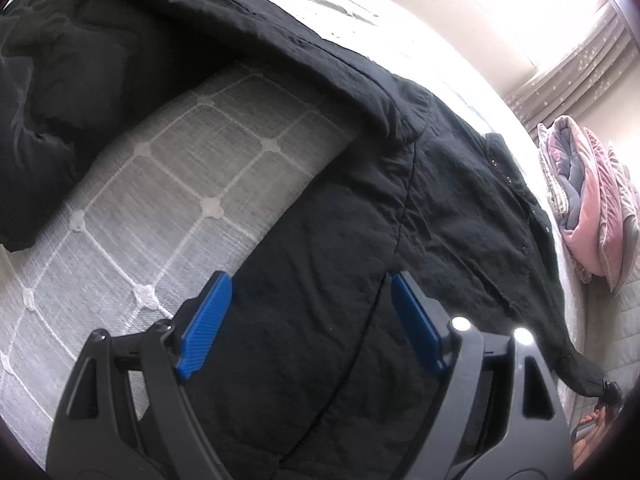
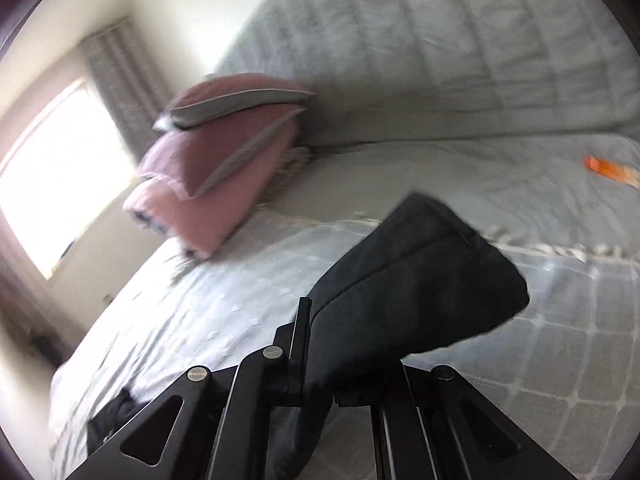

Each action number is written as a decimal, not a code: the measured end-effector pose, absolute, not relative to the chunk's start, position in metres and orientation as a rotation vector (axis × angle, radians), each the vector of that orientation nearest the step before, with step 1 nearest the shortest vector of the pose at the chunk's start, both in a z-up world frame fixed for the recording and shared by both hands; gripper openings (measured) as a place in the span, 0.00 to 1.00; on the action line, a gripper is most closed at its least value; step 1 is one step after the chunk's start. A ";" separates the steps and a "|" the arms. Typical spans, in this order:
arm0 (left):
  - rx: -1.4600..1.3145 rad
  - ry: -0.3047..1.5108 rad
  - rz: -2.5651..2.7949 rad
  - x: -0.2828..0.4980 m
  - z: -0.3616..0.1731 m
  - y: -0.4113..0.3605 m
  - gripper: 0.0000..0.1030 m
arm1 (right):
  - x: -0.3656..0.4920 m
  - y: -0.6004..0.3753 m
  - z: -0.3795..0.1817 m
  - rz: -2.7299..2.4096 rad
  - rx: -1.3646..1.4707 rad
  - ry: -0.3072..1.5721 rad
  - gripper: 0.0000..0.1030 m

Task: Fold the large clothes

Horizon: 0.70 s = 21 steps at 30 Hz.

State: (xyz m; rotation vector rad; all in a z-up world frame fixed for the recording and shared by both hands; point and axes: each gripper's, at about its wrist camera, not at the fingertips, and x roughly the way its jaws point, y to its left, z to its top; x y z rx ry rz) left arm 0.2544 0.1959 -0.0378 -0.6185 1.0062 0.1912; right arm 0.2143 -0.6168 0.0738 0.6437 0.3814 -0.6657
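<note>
Lying spread over the grey quilted bed cover with its white lattice stitching (image 1: pixel 168 184), the large black padded coat (image 1: pixel 400 208) is far from folded. At the left of the left wrist view one black sleeve (image 1: pixel 60 100) lies angled out from the body, with a wedge of bed cover showing between them. Lower down, the left hand-held gripper (image 1: pixel 308 320) hangs over the coat's body with its blue-padded fingers (image 1: pixel 204 328) spread wide and nothing between them. Further right, a stack of pink and grey folded bedding (image 1: pixel 592 208) sits at the far end of the bed.

In the blurred right wrist view, the right hand-held gripper (image 2: pixel 340 364) is clamped on a black edge of the coat (image 2: pixel 416 280), lifted clear of the bed. At the far right a small orange object (image 2: pixel 608 168) lies on the bedding.

By my reading, the folding has barely begun: one side is raised, perhaps for a first fold, and the sleeves and body all remain to be folded.
</note>
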 end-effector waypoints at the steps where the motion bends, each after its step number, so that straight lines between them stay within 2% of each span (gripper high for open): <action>1: -0.626 1.000 0.187 0.253 -0.036 0.197 0.80 | 0.215 -0.608 0.079 -0.632 0.631 0.373 0.07; 7: -0.648 0.979 0.182 0.249 -0.028 0.202 0.80 | 0.237 -0.533 0.125 -0.501 0.475 0.317 0.08; 13: -0.672 0.976 0.165 0.248 -0.026 0.203 0.80 | 0.278 -0.403 0.161 -0.278 0.239 0.272 0.08; 16: -0.694 0.980 0.152 0.248 -0.027 0.203 0.80 | 0.305 -0.329 0.153 -0.189 0.085 0.311 0.09; 21: -0.707 0.995 0.145 0.251 -0.032 0.202 0.80 | 0.357 -0.236 0.093 -0.076 -0.019 0.469 0.12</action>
